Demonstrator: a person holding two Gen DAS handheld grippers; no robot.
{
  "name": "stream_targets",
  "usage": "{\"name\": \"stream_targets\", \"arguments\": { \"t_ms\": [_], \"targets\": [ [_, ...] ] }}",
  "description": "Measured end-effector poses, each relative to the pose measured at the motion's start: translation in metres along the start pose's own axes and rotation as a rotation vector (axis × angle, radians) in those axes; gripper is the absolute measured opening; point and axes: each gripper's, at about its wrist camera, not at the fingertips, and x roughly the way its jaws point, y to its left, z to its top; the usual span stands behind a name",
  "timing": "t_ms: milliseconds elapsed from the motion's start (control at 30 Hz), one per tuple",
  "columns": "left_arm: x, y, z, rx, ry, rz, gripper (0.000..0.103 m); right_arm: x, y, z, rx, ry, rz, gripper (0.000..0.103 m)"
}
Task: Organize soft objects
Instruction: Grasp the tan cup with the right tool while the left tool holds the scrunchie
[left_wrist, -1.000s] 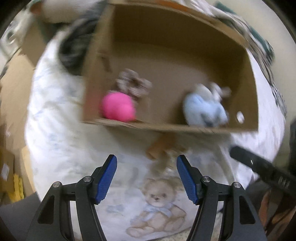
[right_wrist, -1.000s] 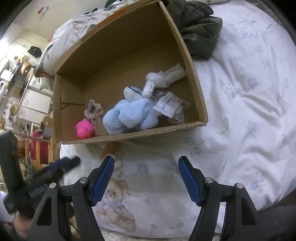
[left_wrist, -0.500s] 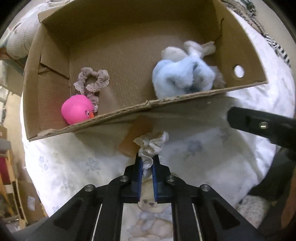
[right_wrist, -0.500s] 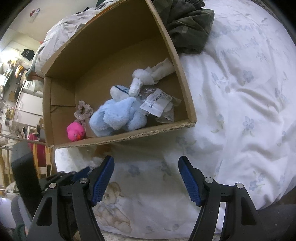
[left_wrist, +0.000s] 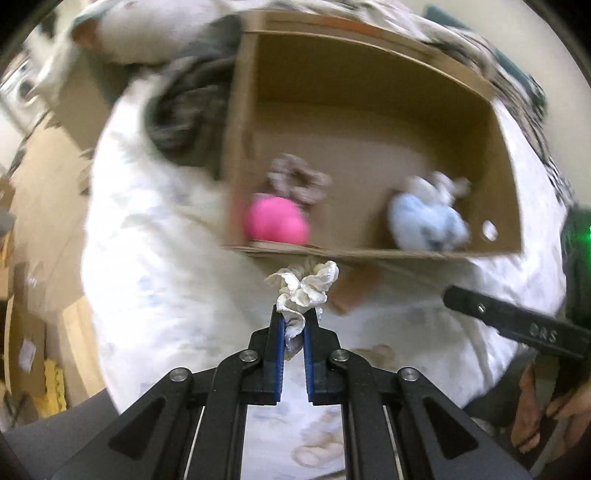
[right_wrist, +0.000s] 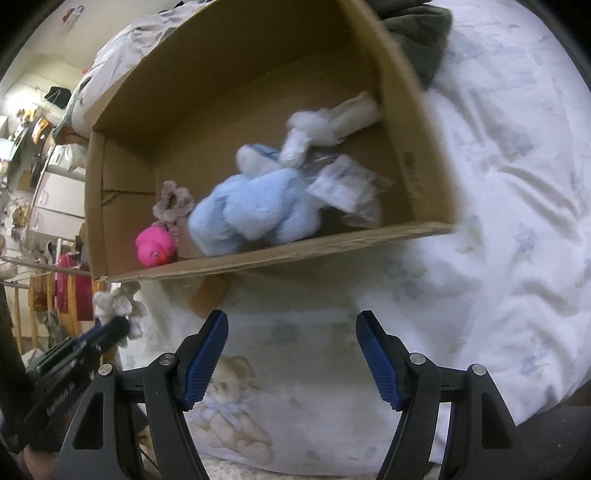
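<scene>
- Our left claw (left_wrist: 293, 325) was clamped on the white scrunchie (left_wrist: 304, 286), which stuck out ahead of the fingertips, clear of the bed (left_wrist: 166, 258).
- The box (left_wrist: 369, 254) lay just beyond and above the scrunchie in the left wrist view, its near wall almost touching the frill; we judged the next move to be up and over that wall.
- Our right claw (right_wrist: 291, 349) stood apart and empty over the bed, farther from the scrunchie.
- Inside the box sat a pink duck (right_wrist: 155, 247), a brown scrunchie (right_wrist: 173, 201) and a blue plush (right_wrist: 258, 210).
- The bed wore a white flowered sheet with a teddy print (right_wrist: 225, 402); a cluttered room showed to the left.
</scene>
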Motion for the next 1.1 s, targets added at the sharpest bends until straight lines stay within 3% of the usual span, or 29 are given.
{"name": "stream_targets", "arguments": {
  "t_ms": [200,400,667,733,767,833,900,1100],
  "targets": [
    [-0.01,0.038,0.001,-0.116,-0.033,0.029,0.008,0.023,0.025,0.003,-0.035,0.049,0.078,0.076],
    [-0.008,0.044,0.001,-0.125,-0.023,0.023,0.008,0.054,0.054,0.002,-0.143,0.093,0.067,0.076],
    [0.005,0.027,0.004,-0.093,-0.004,0.032,0.008,0.085,0.088,0.0,-0.239,0.045,-0.019,0.074],
    [0.006,0.025,0.004,-0.089,0.0,0.031,0.008,0.089,0.096,-0.005,-0.283,0.021,-0.061,0.062],
    [0.007,0.025,0.004,-0.087,0.0,0.031,0.008,0.09,0.1,-0.006,-0.304,0.01,-0.083,0.048],
    [0.006,0.024,0.004,-0.086,-0.003,0.033,0.008,0.091,0.104,-0.009,-0.333,-0.005,-0.109,0.036],
    [0.006,0.025,0.004,-0.088,-0.004,0.033,0.008,0.091,0.107,-0.011,-0.357,-0.009,-0.122,0.011],
    [0.005,0.026,0.004,-0.094,-0.011,0.038,0.008,0.08,0.114,-0.017,-0.374,-0.005,-0.062,0.009]
  ]
}}
